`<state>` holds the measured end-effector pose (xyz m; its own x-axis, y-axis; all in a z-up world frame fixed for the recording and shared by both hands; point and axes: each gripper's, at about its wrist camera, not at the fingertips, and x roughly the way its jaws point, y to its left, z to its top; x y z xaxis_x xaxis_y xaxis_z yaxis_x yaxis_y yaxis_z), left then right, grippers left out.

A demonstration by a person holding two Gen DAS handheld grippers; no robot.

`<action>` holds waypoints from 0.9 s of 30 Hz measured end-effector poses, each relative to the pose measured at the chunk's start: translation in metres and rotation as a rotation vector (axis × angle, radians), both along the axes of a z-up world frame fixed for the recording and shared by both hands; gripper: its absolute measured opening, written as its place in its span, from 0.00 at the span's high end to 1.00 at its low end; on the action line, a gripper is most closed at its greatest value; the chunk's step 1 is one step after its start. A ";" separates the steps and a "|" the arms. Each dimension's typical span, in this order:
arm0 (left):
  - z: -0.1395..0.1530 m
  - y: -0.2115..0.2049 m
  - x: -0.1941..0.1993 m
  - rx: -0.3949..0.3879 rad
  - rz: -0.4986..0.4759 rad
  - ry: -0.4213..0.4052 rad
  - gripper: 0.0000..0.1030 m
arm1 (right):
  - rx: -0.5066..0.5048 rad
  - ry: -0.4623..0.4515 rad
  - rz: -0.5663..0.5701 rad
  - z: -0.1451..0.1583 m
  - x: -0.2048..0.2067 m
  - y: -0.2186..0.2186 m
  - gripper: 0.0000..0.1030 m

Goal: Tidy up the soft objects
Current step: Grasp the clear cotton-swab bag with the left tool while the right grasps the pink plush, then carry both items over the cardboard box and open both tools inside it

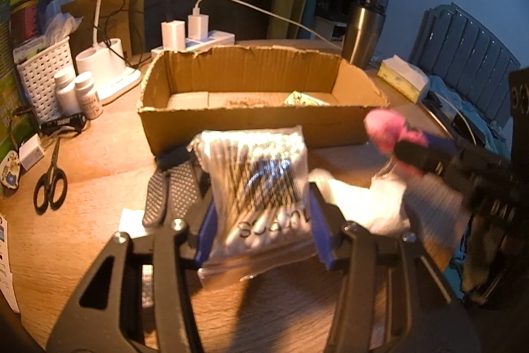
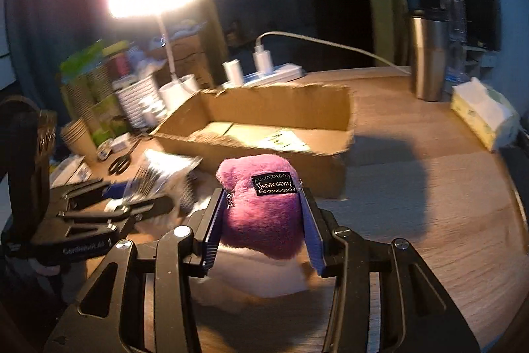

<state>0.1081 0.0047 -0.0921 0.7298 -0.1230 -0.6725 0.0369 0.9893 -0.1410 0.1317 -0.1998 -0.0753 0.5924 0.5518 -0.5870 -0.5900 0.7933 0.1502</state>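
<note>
A clear bag of cotton swabs [image 1: 254, 161] sits between the blue pads of my left gripper [image 1: 263, 204], which press on its sides just above the wooden desk. My right gripper [image 2: 261, 197] is shut on a pink plush pouch [image 2: 261, 220] with a black label, held above the desk in front of the box. From the left wrist view this pouch [image 1: 383, 124] and the right gripper [image 1: 406, 148] appear blurred at the right. An open cardboard box [image 1: 231, 128] lies behind both, with a small yellow packet [image 1: 304, 98] inside. A white soft bundle [image 1: 363, 204] lies under the right gripper.
A black dotted glove [image 1: 172, 191] lies left of the swab bag. Scissors [image 1: 49, 184], pill bottles [image 1: 77, 91], a white basket [image 1: 43, 71] and a lamp base [image 1: 105, 62] crowd the left. A power strip [image 1: 205, 38], steel tumbler [image 1: 363, 32] and tissue pack [image 1: 403, 75] stand behind the box.
</note>
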 end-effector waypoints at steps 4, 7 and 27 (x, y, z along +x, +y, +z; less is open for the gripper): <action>0.006 0.003 -0.004 -0.002 0.012 -0.024 0.51 | -0.030 0.027 0.037 -0.014 -0.003 0.014 0.55; 0.011 0.008 -0.006 -0.002 0.023 -0.036 0.51 | -0.047 0.043 0.037 -0.022 -0.003 0.016 0.55; 0.039 0.042 -0.017 0.014 0.086 -0.132 0.51 | -0.026 -0.046 0.005 0.005 -0.009 0.008 0.55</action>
<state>0.0909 0.0467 -0.0530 0.8192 -0.0475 -0.5716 -0.0308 0.9915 -0.1266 0.1232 -0.1922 -0.0708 0.6160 0.5402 -0.5733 -0.6000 0.7933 0.1027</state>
